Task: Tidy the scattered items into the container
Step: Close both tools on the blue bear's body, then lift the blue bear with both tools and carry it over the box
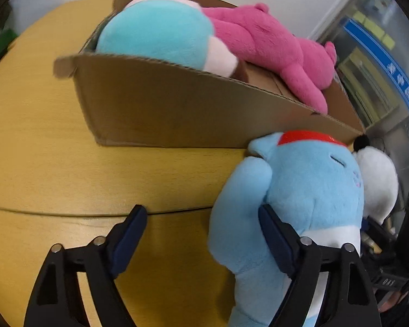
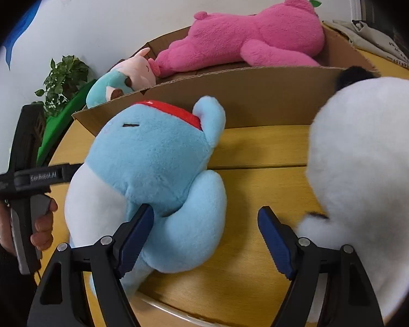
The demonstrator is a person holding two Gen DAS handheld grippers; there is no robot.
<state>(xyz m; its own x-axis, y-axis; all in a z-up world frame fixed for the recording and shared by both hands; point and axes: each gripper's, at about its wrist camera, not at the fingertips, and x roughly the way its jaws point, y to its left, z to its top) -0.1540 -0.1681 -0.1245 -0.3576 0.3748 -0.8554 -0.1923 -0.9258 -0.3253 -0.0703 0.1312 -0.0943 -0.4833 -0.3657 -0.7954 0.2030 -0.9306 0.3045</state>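
A light-blue plush [image 1: 300,190] with a red headband lies on the yellow table [image 1: 41,150] against the front wall of the cardboard box [image 1: 177,103]. My left gripper [image 1: 204,226] is open; its right finger rests on the plush's side and the plush's arm lies between the jaws. My right gripper [image 2: 204,226] is open too, straddling the other arm of the blue plush [image 2: 155,163]. A big white plush [image 2: 368,177] sits just right of it. In the box [image 2: 259,95] lie a pink plush [image 2: 259,41] and a teal-and-pink plush [image 1: 155,32].
A hand [image 2: 42,229] holds the left gripper's handle at the left edge of the right wrist view. A potted plant [image 2: 62,81] stands behind the table on the left. A grey cloth bag [image 2: 376,38] lies beyond the box. A glass door [image 1: 373,54] is on the right.
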